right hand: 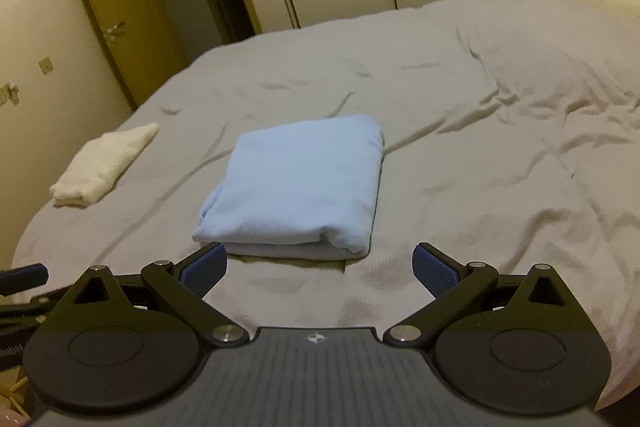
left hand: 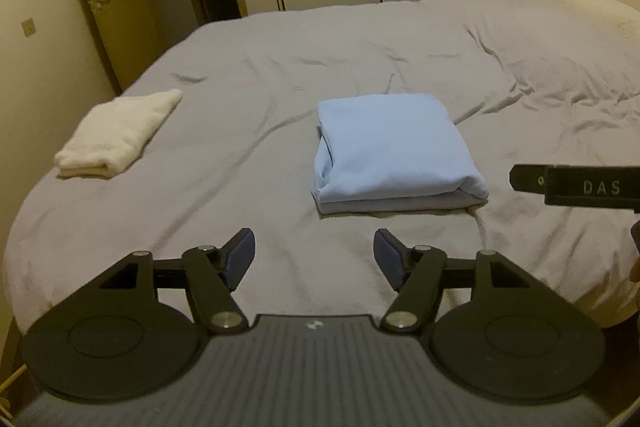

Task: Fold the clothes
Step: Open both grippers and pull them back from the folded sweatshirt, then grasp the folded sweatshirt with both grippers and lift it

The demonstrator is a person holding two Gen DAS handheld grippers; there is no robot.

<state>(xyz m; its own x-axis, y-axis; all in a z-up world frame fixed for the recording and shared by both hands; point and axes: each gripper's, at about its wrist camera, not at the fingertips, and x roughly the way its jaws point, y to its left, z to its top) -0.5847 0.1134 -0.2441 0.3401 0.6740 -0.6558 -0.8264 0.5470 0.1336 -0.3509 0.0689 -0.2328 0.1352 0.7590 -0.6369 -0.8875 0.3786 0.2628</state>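
I am holding both hand-held grippers, left [left hand: 315, 257] and right [right hand: 319, 269], spread wide and empty, just short of the folded blue garment [left hand: 390, 147] lying on the bed [left hand: 248, 67], white towel [left hand: 116, 135] lying well apart.

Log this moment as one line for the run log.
left gripper: open, empty | right gripper: open, empty | light blue garment: folded on bed | white towel: folded, left

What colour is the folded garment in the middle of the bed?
Light blue, clearest in the right wrist view.
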